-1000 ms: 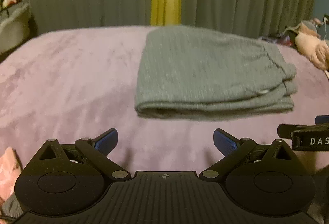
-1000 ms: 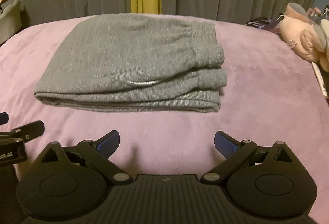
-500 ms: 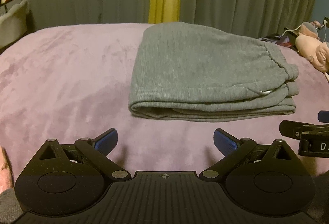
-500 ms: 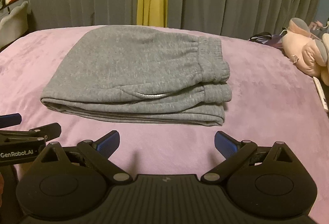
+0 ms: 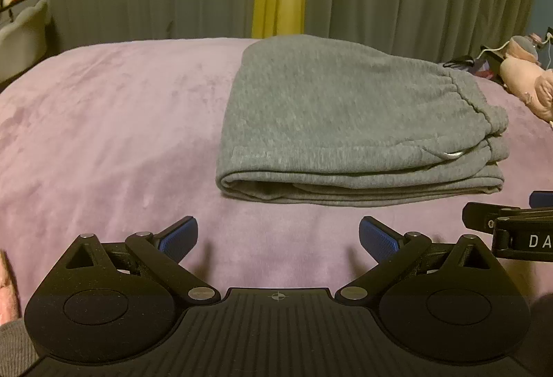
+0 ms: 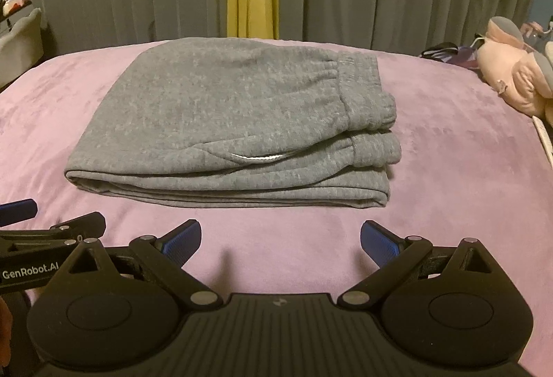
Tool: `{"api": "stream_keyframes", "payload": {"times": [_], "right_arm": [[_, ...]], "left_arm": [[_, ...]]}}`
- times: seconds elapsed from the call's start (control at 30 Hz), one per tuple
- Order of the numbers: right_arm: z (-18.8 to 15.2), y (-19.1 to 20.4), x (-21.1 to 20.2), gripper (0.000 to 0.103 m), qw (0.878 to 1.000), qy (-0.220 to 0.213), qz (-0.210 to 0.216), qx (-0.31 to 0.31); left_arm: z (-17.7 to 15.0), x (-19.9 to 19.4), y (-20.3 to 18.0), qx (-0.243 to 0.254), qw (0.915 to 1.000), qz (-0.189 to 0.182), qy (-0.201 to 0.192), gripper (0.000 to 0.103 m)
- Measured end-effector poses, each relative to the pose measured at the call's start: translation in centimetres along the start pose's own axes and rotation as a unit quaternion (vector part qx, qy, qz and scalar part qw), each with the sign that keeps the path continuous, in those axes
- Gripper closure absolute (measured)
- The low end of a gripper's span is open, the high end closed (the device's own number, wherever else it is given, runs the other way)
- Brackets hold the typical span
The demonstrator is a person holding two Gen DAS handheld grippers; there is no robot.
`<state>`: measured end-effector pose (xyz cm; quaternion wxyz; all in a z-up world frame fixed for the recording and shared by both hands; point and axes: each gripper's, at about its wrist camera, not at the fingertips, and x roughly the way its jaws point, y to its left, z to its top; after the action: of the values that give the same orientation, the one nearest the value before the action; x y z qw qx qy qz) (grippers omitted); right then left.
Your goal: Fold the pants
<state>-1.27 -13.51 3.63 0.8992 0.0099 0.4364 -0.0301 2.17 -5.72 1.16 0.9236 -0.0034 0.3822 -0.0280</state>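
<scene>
pants (image 5: 352,121) folded, flat on bed (image 5: 103,121) | left tongs (image 5: 278,233) wide, empty, just short of pants' near edge | right tongs (image 6: 280,237) wide, empty, same side

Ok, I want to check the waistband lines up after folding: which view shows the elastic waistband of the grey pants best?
The right wrist view: the waistband sits near the middle, its gathered elastic and the stacked layers below plainly visible. In the left wrist view the waistband lies far right, seen more edge-on and slightly blurred, so its alignment is harder to judge.
</scene>
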Motion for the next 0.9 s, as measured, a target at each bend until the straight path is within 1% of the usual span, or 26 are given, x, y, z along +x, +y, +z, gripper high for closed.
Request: {"api": "stream_keyframes", "payload": {"times": [0.9], "right_arm": [[-0.22,-0.03,-0.03,0.004,1.000,0.004,-0.008,-0.001]], "left_arm": [[-0.01,0.07,0.22,-0.007,1.0000,-0.005,0.001,0.001]]}}
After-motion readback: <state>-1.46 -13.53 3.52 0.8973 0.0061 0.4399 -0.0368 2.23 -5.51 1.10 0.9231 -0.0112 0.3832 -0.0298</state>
